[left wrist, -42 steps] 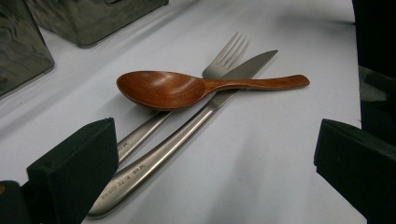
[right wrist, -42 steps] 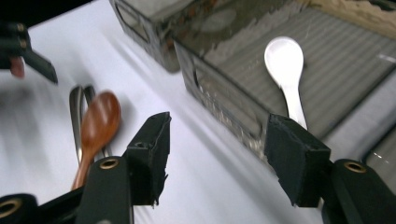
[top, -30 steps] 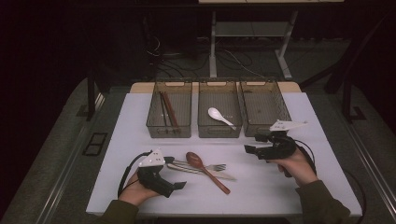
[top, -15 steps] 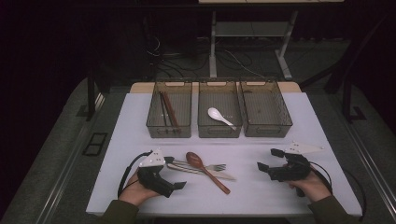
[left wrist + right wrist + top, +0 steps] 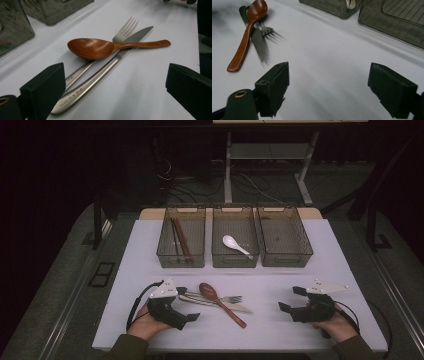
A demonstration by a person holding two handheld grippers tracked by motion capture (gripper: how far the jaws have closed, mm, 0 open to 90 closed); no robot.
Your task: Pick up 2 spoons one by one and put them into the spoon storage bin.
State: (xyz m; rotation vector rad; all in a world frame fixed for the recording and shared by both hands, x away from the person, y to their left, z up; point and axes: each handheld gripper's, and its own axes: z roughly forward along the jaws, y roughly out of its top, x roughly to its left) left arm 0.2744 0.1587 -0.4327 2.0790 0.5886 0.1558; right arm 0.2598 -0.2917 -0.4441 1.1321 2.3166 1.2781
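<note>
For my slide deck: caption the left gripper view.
Open left gripper faces a wooden spoon lying across a steel fork and knife.

Spoon [image 5: 220,303] atop fork [image 5: 227,299] & knife [image 5: 239,307]

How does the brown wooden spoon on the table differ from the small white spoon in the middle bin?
The brown wooden spoon is dark reddish-brown and looks like wood; the small white spoon is glossy white. The wooden one looks longer and lies on the white table, across a metal fork and a metal knife; the white one lies alone inside the middle bin. Both lie flat, bowls toward the left, handles toward the right.
</note>
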